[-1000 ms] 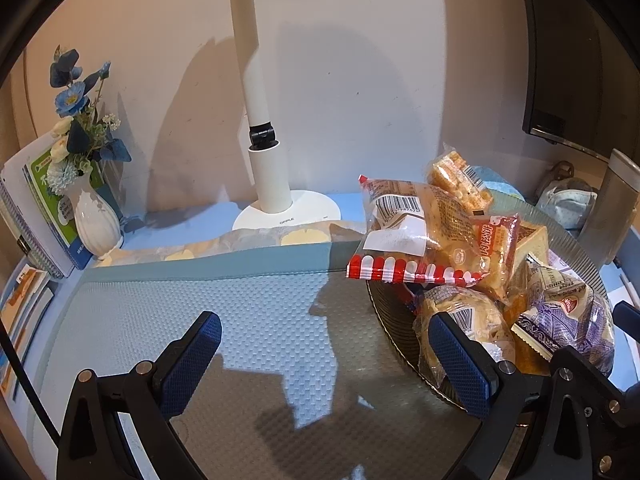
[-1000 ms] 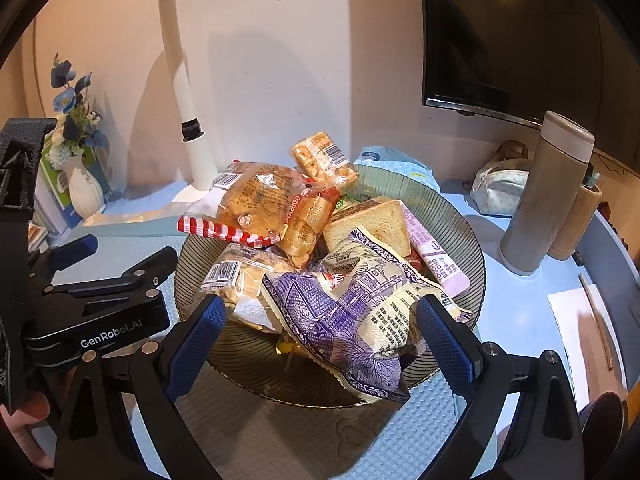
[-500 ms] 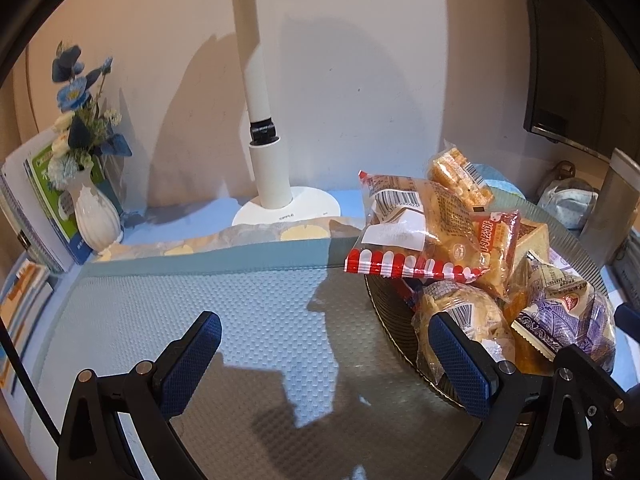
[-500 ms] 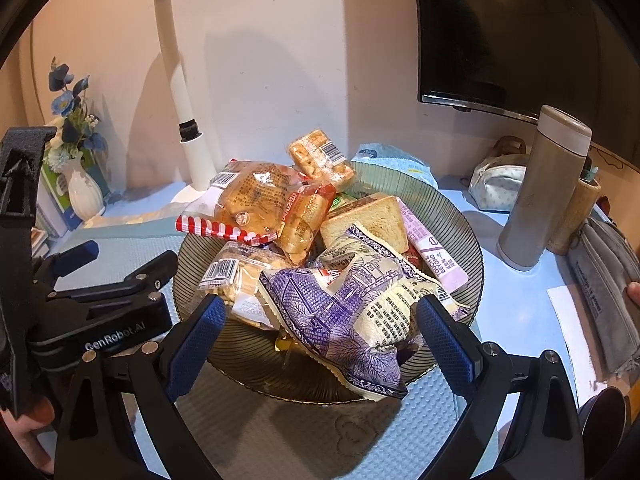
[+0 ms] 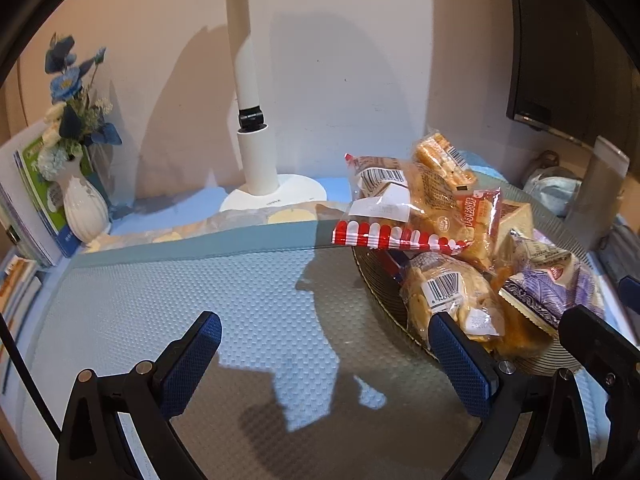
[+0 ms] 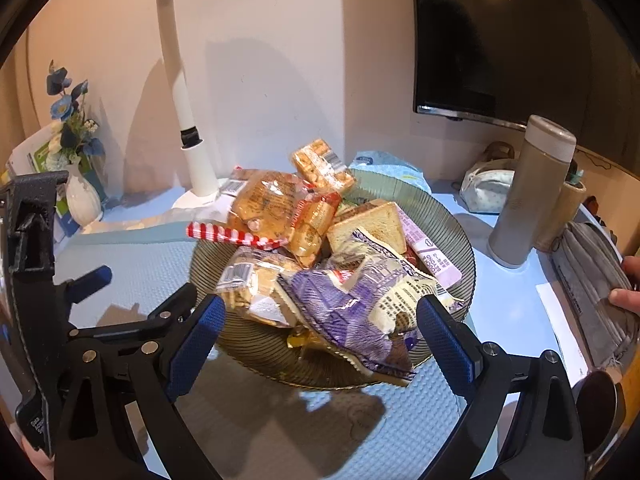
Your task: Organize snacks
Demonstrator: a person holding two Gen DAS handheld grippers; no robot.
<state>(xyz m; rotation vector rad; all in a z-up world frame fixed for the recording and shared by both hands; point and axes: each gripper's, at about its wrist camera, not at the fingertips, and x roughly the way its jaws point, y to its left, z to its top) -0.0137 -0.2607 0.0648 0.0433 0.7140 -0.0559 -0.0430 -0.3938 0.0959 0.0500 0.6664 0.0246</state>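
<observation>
A ribbed dark glass bowl [image 6: 456,228] on the blue mat holds a heap of wrapped snacks. On top lie a red-and-white striped bread packet [image 6: 256,216], a cracker pack [image 6: 320,166], a toast slice [image 6: 376,222] and a purple-and-cream bag [image 6: 360,300]. The same bowl [image 5: 380,292] shows at the right of the left wrist view, with a barcoded bun packet [image 5: 452,292] nearest. My right gripper [image 6: 320,340] is open just in front of the purple bag, holding nothing. My left gripper [image 5: 328,356] is open over bare mat, left of the bowl.
A white lamp [image 5: 256,152] stands at the back, a vase of blue flowers [image 5: 80,200] and books at far left. Right of the bowl are a grey flask [image 6: 532,196], a pouch [image 6: 484,192], paper, and a hand [image 6: 624,292] holding a grey mask. A dark screen [image 6: 500,40] hangs above.
Both grippers have drifted slightly; the bowl sits a little further right in the left wrist view. At the right edge a hand with a grey mask has come into view.
</observation>
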